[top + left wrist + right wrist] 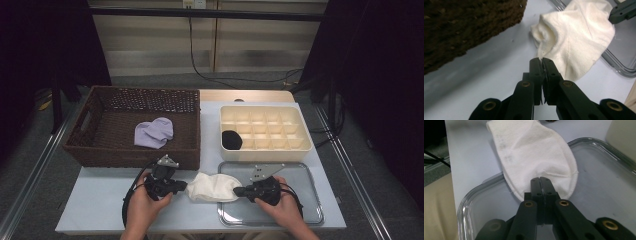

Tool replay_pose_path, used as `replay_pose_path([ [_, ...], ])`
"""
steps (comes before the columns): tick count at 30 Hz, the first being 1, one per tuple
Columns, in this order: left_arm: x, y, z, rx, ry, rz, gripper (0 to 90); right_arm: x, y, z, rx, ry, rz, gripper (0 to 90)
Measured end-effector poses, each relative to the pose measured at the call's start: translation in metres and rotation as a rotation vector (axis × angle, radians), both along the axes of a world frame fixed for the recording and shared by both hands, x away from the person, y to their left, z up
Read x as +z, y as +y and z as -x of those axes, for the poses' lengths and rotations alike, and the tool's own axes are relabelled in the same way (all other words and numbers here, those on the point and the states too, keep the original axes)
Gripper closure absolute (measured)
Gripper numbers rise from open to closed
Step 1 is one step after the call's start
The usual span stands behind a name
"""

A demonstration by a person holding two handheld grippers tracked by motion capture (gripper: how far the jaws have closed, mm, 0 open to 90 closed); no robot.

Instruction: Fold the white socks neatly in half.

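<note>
Currently the white sock (214, 187) lies stretched between both tools, its long axis running left to right along the table's (100, 210) near edge. One end overhangs the clear tray (310, 210); the other rests on bare table below the wicker basket (90, 145). The left gripper (184, 186) is pinched on the sock's left end, though how much cloth it has is hard to confirm. The right gripper (237, 191) is clamped on the toe edge. Both hands are equally near.

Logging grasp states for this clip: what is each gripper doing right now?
Left gripper: shut on the white sock.
Right gripper: shut on the white sock's other end.
</note>
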State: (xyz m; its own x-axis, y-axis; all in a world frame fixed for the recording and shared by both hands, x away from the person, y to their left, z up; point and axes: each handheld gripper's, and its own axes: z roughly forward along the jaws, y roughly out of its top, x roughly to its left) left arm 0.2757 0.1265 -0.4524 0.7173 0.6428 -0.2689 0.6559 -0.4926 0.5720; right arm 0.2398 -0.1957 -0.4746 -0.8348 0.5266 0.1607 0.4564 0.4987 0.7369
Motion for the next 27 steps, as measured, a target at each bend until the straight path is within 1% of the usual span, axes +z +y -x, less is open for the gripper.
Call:
replay_pose_path([
  [1, 0.001, 0.000, 0.000, -0.001, -0.004, 0.010, 86.6, 0.000, 0.000, 0.000, 0.004, -0.008, 0.000, 90.0],
  [3, 0.007, 0.002, 0.002, 0.002, -0.026, 0.024, 84.2, 0.001, 0.002, 0.000, 0.004, -0.009, 0.000, 90.0],
  [4, 0.012, 0.003, 0.004, 0.010, -0.036, 0.040, 81.6, 0.001, 0.002, 0.000, 0.003, -0.010, 0.002, 90.0],
  [5, 0.014, 0.003, 0.005, 0.012, -0.036, 0.052, 81.4, 0.000, 0.002, 0.000, 0.006, -0.009, 0.001, 90.0],
  [6, 0.015, 0.002, 0.006, 0.014, -0.044, 0.064, 80.3, 0.000, 0.002, 0.000, 0.005, -0.007, 0.003, 90.0],
  [8, 0.015, -0.002, 0.006, 0.012, -0.049, 0.073, 73.8, 0.000, 0.002, 0.000, 0.008, -0.011, 0.004, 90.0],
  [9, 0.012, -0.005, 0.005, 0.015, -0.055, 0.057, 71.1, 0.000, 0.003, 0.001, 0.008, -0.011, 0.006, 90.0],
  [10, 0.009, -0.008, 0.004, 0.015, -0.052, 0.053, 69.0, 0.000, 0.003, 0.001, 0.010, -0.012, 0.010, 90.0],
  [11, 0.005, -0.010, 0.003, 0.010, -0.048, 0.048, 68.9, 0.000, 0.003, 0.001, 0.009, -0.013, 0.011, 90.0],
  [13, -0.002, -0.013, 0.000, 0.009, -0.025, 0.026, 68.6, 0.000, 0.003, 0.001, 0.009, -0.012, 0.009, 90.0],
  [14, -0.005, -0.014, -0.001, 0.003, -0.017, 0.006, 69.6, 0.000, 0.002, 0.000, 0.009, -0.010, 0.006, 90.0],
  [15, -0.006, -0.014, -0.001, 0.003, -0.023, -0.004, 72.6, 0.000, 0.002, 0.000, 0.009, -0.007, 0.006, 90.0],
  [16, -0.006, -0.014, 0.000, -0.005, -0.031, -0.018, 75.0, -0.001, 0.002, 0.000, 0.012, -0.004, 0.007, 90.0],
  [18, -0.004, -0.014, -0.001, -0.022, -0.031, -0.037, 80.0, -0.002, 0.001, 0.000, 0.011, 0.001, 0.018, 90.0],
  [19, -0.003, -0.014, 0.000, -0.015, -0.036, -0.049, 82.9, -0.002, 0.001, 0.000, 0.011, 0.003, 0.021, 90.0],
  [20, -0.003, -0.013, -0.001, -0.014, -0.036, -0.054, 84.4, -0.003, 0.001, -0.001, 0.012, 0.005, 0.014, 90.0],
  [21, -0.003, -0.013, 0.000, -0.015, -0.039, -0.050, 84.8, -0.003, 0.000, -0.001, 0.013, 0.007, 0.014, 90.0],
  [23, -0.003, -0.013, 0.000, -0.011, -0.047, -0.055, 84.8, -0.003, 0.000, 0.000, 0.011, 0.006, 0.017, 90.0],
  [25, -0.003, -0.013, 0.000, -0.015, -0.053, -0.045, 84.4, -0.003, 0.000, -0.001, 0.014, 0.008, 0.017, 90.0],
  [26, -0.003, -0.013, 0.000, -0.005, -0.050, -0.040, 82.7, -0.002, 0.000, -0.001, 0.012, 0.008, 0.019, 90.0],
  [27, -0.003, -0.012, 0.000, 0.012, -0.050, -0.031, 78.8, -0.003, 0.000, -0.001, 0.014, 0.009, 0.019, 90.0],
])
